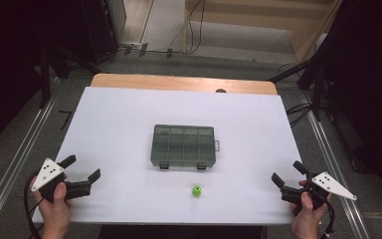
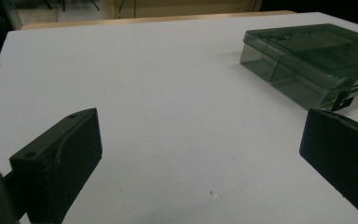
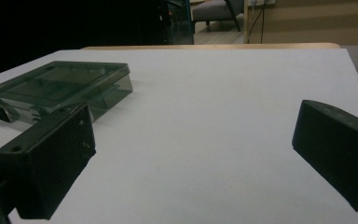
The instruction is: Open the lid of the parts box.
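While no writing is legible on the smoky lidded box (image 1: 183,145), each gripper (image 1: 82,170) (image 1: 287,174) stands spread, holding nothing.

a white sheet (image 1: 129,124) covers a wooden table (image 1: 179,82), whose bare edge shows along the far side. grey carpet (image 1: 20,164) lies around it, with metal rails (image 1: 10,169) running along the floor on both sides. black stands (image 1: 49,64) rise at the far left and far right (image 1: 318,74), in deep shadow. cables (image 1: 194,30) trail over the floor beyond the table, near a pale wooden step (image 1: 258,20). the room's edges are dark; light falls mainly on the sheet and the far floor.
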### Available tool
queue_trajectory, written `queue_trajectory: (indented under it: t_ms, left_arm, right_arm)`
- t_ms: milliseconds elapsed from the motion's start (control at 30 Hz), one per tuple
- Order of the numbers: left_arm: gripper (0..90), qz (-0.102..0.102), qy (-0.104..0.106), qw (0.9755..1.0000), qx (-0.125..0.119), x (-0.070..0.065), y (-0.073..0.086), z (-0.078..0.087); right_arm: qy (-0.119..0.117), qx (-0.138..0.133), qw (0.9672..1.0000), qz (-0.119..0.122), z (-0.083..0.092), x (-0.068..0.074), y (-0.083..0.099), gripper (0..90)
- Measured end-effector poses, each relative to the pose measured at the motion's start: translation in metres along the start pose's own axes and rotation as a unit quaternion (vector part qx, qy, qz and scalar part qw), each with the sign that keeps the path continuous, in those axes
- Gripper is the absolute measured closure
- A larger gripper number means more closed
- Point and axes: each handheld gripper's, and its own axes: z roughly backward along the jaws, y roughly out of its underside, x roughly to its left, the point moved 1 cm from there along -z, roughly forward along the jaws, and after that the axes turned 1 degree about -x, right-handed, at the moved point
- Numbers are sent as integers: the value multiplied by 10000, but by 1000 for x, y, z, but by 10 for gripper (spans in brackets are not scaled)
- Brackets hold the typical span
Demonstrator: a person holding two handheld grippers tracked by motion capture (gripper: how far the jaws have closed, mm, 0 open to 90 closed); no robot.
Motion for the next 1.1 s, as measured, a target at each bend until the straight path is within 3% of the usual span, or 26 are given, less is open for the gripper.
queue_trajectory:
  t_ms: [67, 133, 400, 633, 1100]
  left_arm:
    - [0, -260, -77, 9996, 95, -7, -1, -2]
    - [0, -349, -76, 9993, 148, -13, -4, -3]
    - [0, -227, 231, 9995, 27, -28, -11, -5]
    - [0, -79, 468, 9989, -9, -36, -17, -11]
    - [0, -176, 689, 9975, -33, -49, -36, -21]
  right_arm:
    - [7, 51, 9998, 203, -1, 4, -1, 0]
    - [-11, 37, 9995, 323, -2, 6, -2, 0]
    - [-47, 87, 9984, 556, -7, 15, -7, 0]
    - [-149, 63, 9988, 473, -9, 18, -11, 0]
    - [-536, 79, 9959, 720, -32, 45, -39, 0]
